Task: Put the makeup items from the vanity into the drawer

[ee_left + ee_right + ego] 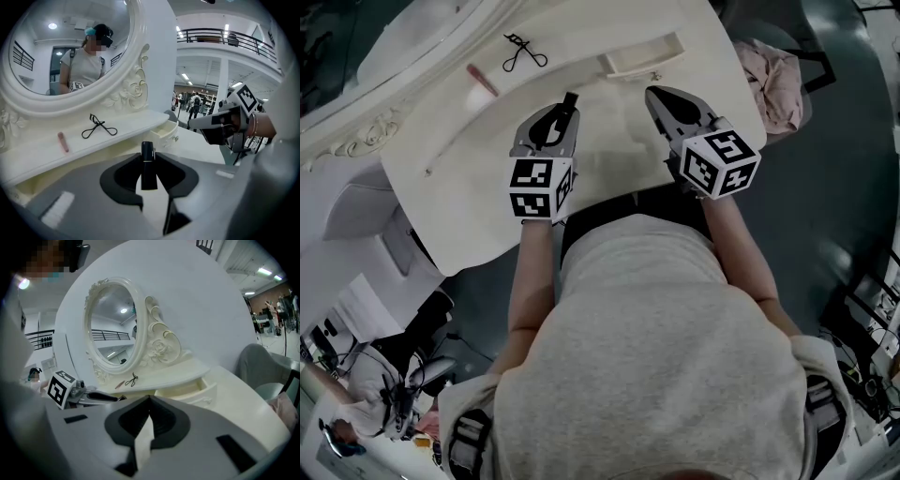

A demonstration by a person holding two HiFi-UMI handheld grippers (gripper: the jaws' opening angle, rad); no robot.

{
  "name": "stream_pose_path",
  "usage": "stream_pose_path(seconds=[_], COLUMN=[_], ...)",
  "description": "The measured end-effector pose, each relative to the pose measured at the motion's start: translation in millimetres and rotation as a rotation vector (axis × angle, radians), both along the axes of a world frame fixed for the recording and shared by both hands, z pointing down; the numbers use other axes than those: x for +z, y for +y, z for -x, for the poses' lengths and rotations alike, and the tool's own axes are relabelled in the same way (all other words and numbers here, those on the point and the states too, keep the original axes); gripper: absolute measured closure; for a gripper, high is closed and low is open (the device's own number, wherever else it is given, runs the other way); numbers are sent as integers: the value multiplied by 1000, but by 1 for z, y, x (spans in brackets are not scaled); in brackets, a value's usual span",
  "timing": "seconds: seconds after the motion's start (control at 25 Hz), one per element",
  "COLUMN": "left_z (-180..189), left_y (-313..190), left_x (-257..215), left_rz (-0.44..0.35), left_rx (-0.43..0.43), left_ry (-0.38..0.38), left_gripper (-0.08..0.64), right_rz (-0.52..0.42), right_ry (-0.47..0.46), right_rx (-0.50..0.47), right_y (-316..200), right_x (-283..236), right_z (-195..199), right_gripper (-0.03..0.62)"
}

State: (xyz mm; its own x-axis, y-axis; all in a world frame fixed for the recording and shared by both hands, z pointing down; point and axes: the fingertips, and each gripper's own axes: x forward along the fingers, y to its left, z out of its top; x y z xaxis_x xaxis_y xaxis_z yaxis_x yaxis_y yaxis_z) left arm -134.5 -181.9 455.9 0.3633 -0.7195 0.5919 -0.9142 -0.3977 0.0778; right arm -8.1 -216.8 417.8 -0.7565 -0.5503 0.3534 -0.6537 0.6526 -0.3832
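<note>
My left gripper (566, 109) hovers over the cream vanity top (609, 141), shut on a slim black makeup tube (148, 164) that stands up between the jaws. Its tip pokes past the fingertips in the head view. My right gripper (653, 94) is beside it, shut and empty, just in front of the open drawer (642, 54). On the raised shelf lie a black eyelash curler (523, 53) and a pink stick (483, 80). The curler (98, 127), pink stick (63, 141) and drawer (166, 131) also show in the left gripper view, and the drawer (187, 391) in the right gripper view.
An oval mirror (70, 47) in a carved white frame stands behind the shelf. A thin pale stick (445, 150) lies on the left of the top. A pink cloth (773, 80) sits on a grey chair (262, 366) to the right.
</note>
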Motion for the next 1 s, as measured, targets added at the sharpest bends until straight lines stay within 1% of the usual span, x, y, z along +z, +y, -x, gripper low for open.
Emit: stream_pose_path(seconds=[0.16,0.36,0.52,0.72,1.0], left_z=[-16,-28,-39,-58,-81], left_y=[-17,-39,-55,-69,-91], left_x=[-12,-23,-29,-28,-31], left_rz=[-37,-59,-85,-120,-158], left_rx=[29,23,38,103,163], left_ry=[-33,-35,-49,-93,-111], left_gripper=[457,457,457,457,457], right_rz=[-19,-35,-37,-38,-32], right_ry=[-4,-11,-16,-7,-7], right_rx=[-2,-15,-17,-34,-24], right_y=[-14,-30,-41,-48,-56], right_x=[-6,-13,-13,-11,-7], right_z=[-12,-21,-28,-33,-47], right_gripper=[584,584,584,584,584])
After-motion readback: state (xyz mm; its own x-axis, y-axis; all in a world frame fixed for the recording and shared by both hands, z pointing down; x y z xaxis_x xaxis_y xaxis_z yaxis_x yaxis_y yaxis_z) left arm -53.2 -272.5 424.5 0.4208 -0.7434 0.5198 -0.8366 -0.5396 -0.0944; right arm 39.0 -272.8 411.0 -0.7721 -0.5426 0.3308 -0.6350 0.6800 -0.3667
